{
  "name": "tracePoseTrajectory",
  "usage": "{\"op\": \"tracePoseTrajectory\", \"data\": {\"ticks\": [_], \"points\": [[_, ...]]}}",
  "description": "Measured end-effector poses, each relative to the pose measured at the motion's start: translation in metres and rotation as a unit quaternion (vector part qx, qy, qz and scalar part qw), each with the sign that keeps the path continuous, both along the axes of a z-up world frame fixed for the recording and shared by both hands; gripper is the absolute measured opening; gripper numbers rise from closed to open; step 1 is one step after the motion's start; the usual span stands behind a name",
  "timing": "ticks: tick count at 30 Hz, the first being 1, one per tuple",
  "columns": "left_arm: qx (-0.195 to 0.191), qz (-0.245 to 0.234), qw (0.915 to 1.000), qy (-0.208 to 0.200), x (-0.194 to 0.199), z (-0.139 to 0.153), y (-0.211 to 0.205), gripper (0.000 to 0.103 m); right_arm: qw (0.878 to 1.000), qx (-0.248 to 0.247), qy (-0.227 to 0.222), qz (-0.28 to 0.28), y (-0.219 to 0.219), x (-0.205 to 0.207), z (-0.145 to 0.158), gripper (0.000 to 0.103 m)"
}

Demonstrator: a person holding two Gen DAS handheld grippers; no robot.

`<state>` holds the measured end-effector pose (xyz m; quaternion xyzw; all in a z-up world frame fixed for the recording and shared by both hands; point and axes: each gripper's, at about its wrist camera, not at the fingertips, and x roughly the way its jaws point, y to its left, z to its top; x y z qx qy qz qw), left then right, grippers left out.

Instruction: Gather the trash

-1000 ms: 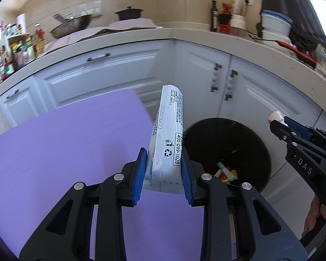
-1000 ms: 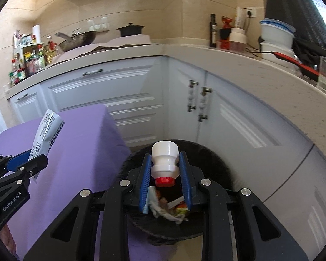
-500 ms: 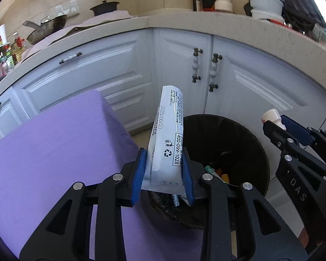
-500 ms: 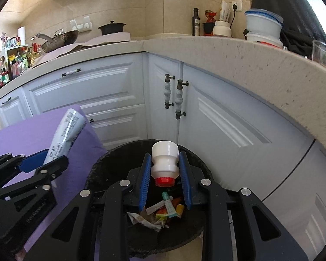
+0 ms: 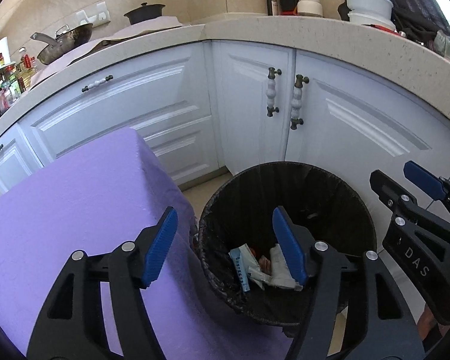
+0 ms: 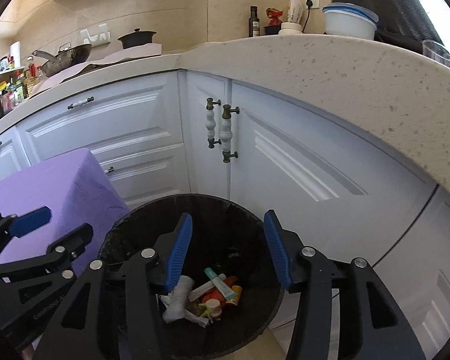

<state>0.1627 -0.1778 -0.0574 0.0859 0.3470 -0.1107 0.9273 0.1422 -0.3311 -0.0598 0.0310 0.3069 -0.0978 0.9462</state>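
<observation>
- My left gripper (image 5: 225, 247) is holding its two blue fingers (image 5: 160, 247) spread wide apart, and nothing is sitting between them.
- My right gripper (image 6: 228, 246) is also holding its blue fingers (image 6: 180, 253) wide apart, with nothing between them.
- Both grippers are hanging over the black trash bin (image 5: 360, 210), which is standing on the floor right below them.
- From the left camera, my right gripper (image 5: 411, 192) is showing at the right side, near the bin's rim.
- From the right camera, my left gripper (image 6: 45, 228) is showing at the left side, next to the bin (image 6: 141, 210).
- The trash is lying at the bottom of the bin in a little heap.
- A white packet with blue print (image 5: 240, 265) is lying there, beside a crumpled gray wrapper (image 5: 277, 268).
- In the right camera I am seeing a small tube (image 6: 219, 282), a white crumpled tissue (image 6: 177, 300), and a little bottle lying on its side with its round end (image 6: 213, 304) facing up.
- Some orange and yellow bits (image 6: 235, 292) are lying among them, too small for me to tell what they are.
- A purple cloth (image 5: 60, 210) is covering a table just left of the bin.
- White cabinet doors (image 5: 345, 120) with bumpy white handles (image 5: 295, 102) are standing behind the bin.
- A pale counter (image 6: 315, 69) is running along the top, with a pan (image 5: 66, 43), a dark pot (image 5: 145, 13), a bottle (image 6: 254, 21) and white bowls (image 6: 349, 21) sitting on it.
</observation>
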Motion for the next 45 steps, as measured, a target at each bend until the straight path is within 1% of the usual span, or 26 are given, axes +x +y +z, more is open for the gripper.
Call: {"op": "tracePoseTrajectory", "data": {"ticks": [3,4,6,7,9,14,18,24,32,45], "points": [[-0.006,0.0,1.0,-0.008,-0.006,0.007,0.005,0.074,1.0,-0.001,0.0,-0.003,0.0,-0.003,0.004,0.054],[-0.007,0.001,0.9999,-0.012,-0.009,0.01,0.007,0.075,1.0,-0.002,-0.001,-0.004,0.001,-0.005,0.005,0.054],[-0.011,0.0,0.9998,-0.019,-0.015,0.017,0.011,0.077,1.0,-0.005,-0.005,-0.007,0.004,-0.01,0.01,0.06],[-0.012,0.001,0.9997,-0.022,-0.018,0.02,0.013,0.08,1.0,-0.006,-0.007,-0.008,0.005,-0.011,0.012,0.062],[-0.016,0.001,0.9994,-0.032,-0.025,0.027,0.018,0.08,1.0,-0.008,-0.012,-0.008,0.008,-0.017,0.017,0.066],[-0.019,0.004,0.9986,-0.05,-0.041,0.041,0.03,0.084,1.0,-0.016,-0.024,-0.002,0.019,-0.032,0.032,0.07],[-0.021,0.01,0.9979,-0.061,-0.057,0.049,0.042,0.089,0.999,-0.016,-0.036,0.0,0.028,-0.046,0.042,0.072],[-0.022,0.024,0.9965,-0.077,-0.081,0.059,0.063,0.09,0.998,-0.023,-0.052,0.002,0.04,-0.069,0.056,0.074],[-0.032,0.038,0.994,-0.097,-0.109,0.073,0.088,0.09,0.998,-0.024,-0.059,0.003,0.05,-0.093,0.063,0.075],[-0.047,0.047,0.991,-0.116,-0.136,0.082,0.109,0.091,0.997,-0.033,-0.076,0.003,0.065,-0.129,0.075,0.076]]}}
